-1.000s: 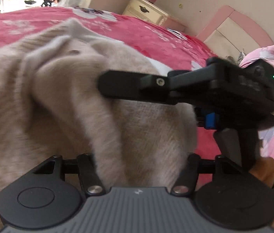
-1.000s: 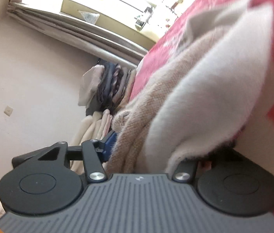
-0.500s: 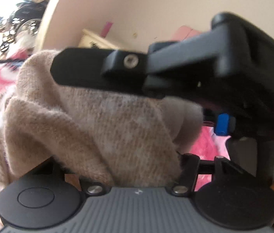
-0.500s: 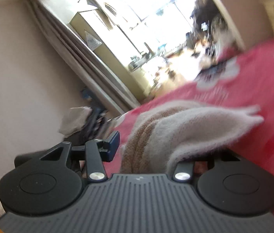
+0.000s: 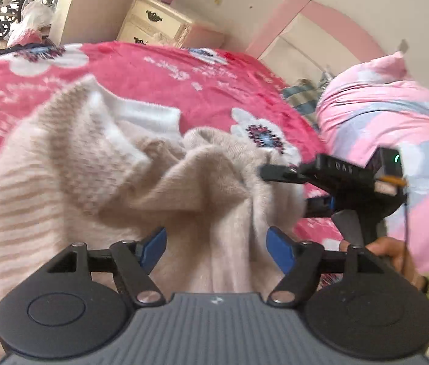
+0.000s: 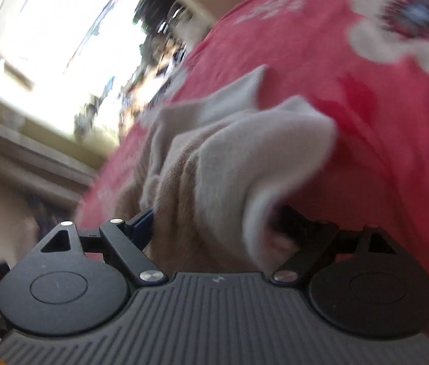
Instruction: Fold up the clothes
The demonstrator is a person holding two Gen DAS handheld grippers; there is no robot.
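Red flowered blanket (image 5: pixel 159 79) covers the bed; my sweater (image 5: pixel 99 170) lies bunched on it, folds running between both grippers, left (image 5: pixel 214 248) and right (image 6: pixel 214 228), whose jaws have just been opening, now spread.

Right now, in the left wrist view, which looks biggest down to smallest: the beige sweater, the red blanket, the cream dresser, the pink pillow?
1. beige sweater, though it lies nearest the camera
2. red blanket
3. pink pillow
4. cream dresser, farthest off

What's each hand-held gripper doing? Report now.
Left hand-held gripper: open, jaws just opening, beige sweater between them.
Right hand-held gripper: open, jaws just opening, beige sweater between them.
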